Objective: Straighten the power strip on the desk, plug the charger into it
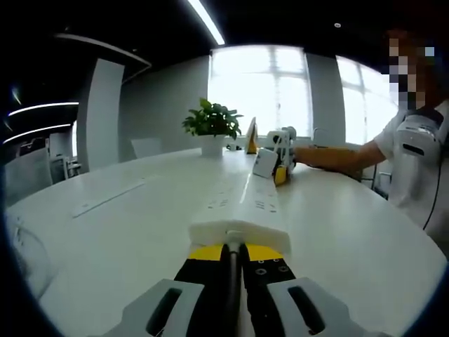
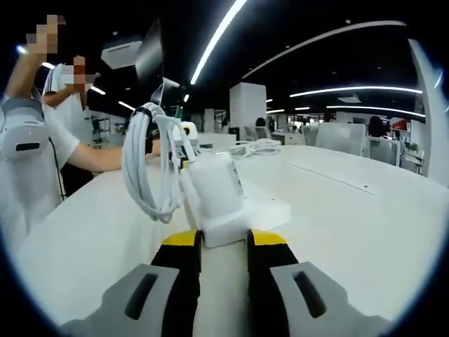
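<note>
Left gripper view: the left gripper (image 1: 231,254) pinches the near end of the white strip (image 1: 244,207) lying along the desk (image 1: 126,232); no lettering is readable. Right gripper view: the right gripper (image 2: 224,242) pinches the strip's (image 2: 261,214) end, where the white charger (image 2: 214,184) stands with its coiled cable (image 2: 146,165).

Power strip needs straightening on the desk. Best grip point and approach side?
Grip the power strip by its short ends, coming in low along its length. It is long, flat and thin, so the end faces suit narrow tongs. The left tongs already clamp the near end; the right tongs clamp the other end below the charger.
</note>
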